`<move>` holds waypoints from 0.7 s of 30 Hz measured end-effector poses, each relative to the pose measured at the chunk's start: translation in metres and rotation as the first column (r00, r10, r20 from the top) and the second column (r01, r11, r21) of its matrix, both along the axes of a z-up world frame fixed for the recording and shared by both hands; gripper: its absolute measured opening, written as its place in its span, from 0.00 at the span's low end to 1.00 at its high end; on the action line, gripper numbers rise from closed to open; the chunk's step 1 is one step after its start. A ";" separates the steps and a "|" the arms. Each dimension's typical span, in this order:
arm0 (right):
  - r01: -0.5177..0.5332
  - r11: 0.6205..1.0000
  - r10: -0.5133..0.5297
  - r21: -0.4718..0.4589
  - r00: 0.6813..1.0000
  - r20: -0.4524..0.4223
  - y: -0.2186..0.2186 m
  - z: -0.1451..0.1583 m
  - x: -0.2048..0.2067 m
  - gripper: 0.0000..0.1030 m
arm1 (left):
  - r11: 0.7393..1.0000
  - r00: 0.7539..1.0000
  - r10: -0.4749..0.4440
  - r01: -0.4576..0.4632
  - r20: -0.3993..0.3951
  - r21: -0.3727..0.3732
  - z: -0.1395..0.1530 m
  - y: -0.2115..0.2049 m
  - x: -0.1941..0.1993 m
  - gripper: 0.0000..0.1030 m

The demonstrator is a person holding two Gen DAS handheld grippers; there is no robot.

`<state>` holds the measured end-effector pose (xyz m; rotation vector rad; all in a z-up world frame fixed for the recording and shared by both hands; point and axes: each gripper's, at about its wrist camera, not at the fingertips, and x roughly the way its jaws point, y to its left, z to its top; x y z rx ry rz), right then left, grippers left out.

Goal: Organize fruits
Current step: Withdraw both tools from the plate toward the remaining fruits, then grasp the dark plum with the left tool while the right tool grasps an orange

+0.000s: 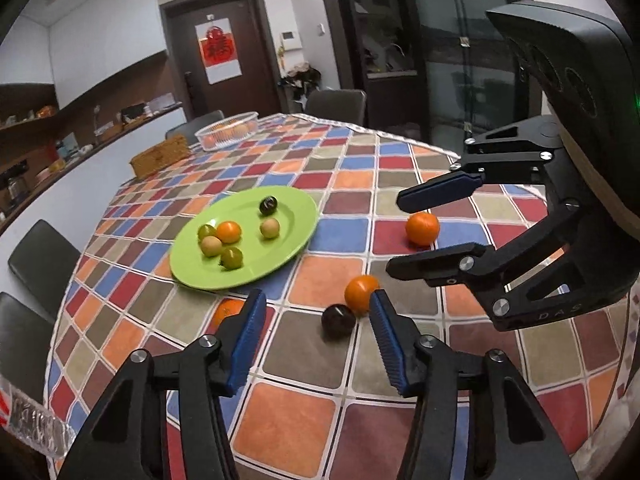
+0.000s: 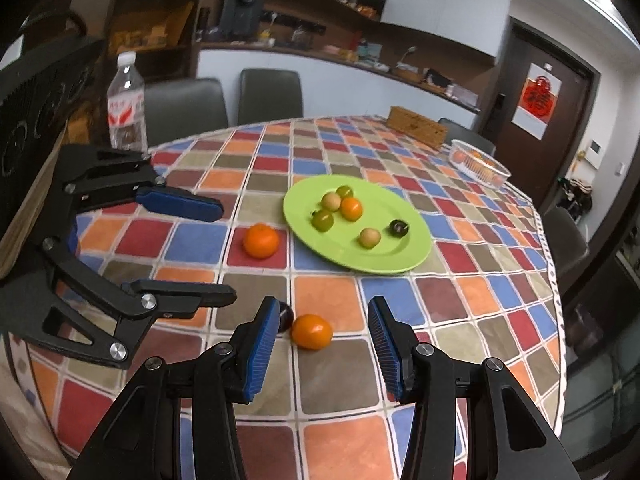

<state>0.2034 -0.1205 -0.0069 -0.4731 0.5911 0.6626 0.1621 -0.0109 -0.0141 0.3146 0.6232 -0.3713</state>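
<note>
Left gripper released, plum just ahead | right gripper released over orange | plate far-left on desk | risk: touching fruits, a pad nudges one, both roll

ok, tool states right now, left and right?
Left tool: open, holding nothing, above the dark plum.
Right tool: open, holding nothing, above an orange.

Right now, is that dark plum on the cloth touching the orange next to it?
Cannot tell. In the left wrist view the dark plum and orange overlap; in the right wrist view a blue pad hides their meeting point.
</note>
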 end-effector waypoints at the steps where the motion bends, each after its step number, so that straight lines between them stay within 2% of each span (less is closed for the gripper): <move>1: -0.009 1.000 0.009 -0.013 1.000 -0.008 0.002 -0.004 0.002 0.46 | 1.000 1.000 -0.009 0.009 -0.004 0.010 -0.003 0.000 0.002 0.49; 9: -0.058 0.995 0.053 -0.081 0.996 -0.067 0.011 -0.032 0.014 0.46 | 0.996 0.995 -0.083 0.085 -0.048 0.039 -0.021 -0.002 0.016 0.45; 21: -0.083 0.991 0.066 -0.109 0.987 -0.148 0.015 -0.059 0.039 0.45 | 0.985 0.977 -0.158 0.165 -0.142 0.041 -0.049 -0.007 0.043 0.43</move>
